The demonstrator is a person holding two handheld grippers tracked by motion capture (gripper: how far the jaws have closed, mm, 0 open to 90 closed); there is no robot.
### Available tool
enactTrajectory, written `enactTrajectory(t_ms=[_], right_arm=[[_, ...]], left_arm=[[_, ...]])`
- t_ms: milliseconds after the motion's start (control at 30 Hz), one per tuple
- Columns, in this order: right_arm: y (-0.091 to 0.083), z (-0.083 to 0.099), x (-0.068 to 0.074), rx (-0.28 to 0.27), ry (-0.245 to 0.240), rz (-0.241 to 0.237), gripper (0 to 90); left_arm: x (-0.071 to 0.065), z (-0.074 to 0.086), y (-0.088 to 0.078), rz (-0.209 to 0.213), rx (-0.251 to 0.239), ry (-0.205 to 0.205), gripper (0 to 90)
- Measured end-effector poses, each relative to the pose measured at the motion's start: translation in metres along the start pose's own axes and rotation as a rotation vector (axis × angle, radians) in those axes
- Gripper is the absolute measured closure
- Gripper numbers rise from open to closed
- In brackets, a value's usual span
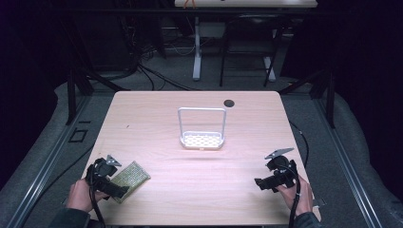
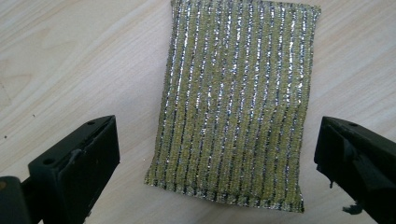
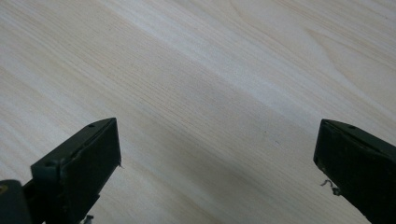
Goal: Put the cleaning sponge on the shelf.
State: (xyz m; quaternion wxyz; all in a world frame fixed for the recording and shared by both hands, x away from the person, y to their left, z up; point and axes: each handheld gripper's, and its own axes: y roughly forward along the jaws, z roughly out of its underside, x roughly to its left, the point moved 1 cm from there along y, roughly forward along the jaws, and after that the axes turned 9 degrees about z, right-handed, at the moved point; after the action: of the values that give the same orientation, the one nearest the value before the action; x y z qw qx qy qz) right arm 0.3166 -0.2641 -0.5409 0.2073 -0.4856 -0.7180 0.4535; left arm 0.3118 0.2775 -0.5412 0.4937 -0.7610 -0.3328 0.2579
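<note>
A yellow-green scouring pad with silver stripes lies flat on the wooden table near the front left. My left gripper hovers over its near end, open. In the left gripper view the pad lies between and beyond the wide-apart jaws, which do not touch it. My right gripper is at the front right, held in a hand. In the right gripper view its jaws stand wide apart over bare wood. A white wire rack with a tall handle stands at the table's middle.
A small dark round hole marks the table's far side. Beyond the table stand desk legs and cables on a dark floor. Metal rails run along both sides of the table.
</note>
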Motion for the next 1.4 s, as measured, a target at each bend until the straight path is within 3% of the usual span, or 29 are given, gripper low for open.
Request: enactTrajectory(t_ms=[267,633,867,967,1033,1400], right_arm=[[0.001,-0.002,0.002,-0.008,-0.019,-0.013,2.4],[0.002,-0.005,0.005,-0.005,-0.041,-0.018,4.9],[0.003,-0.006,0.006,-0.001,-0.052,-0.02,5.3],[0.004,-0.006,0.007,-0.004,-0.054,-0.026,5.6],[0.003,-0.006,0.008,-0.003,-0.051,-0.026,5.6],[0.002,-0.005,0.007,-0.007,-0.056,-0.015,6.8]], left_arm=[[0.001,-0.003,0.002,0.019,0.025,0.007,0.1],[0.011,-0.008,0.018,0.041,0.07,0.004,0.0],[0.01,-0.008,0.023,0.044,0.088,0.001,0.3],[0.008,-0.008,0.025,0.078,0.098,0.007,11.1],[0.004,-0.008,0.029,0.052,0.132,0.032,11.2],[0.003,-0.008,0.026,0.041,0.117,0.015,22.5]])
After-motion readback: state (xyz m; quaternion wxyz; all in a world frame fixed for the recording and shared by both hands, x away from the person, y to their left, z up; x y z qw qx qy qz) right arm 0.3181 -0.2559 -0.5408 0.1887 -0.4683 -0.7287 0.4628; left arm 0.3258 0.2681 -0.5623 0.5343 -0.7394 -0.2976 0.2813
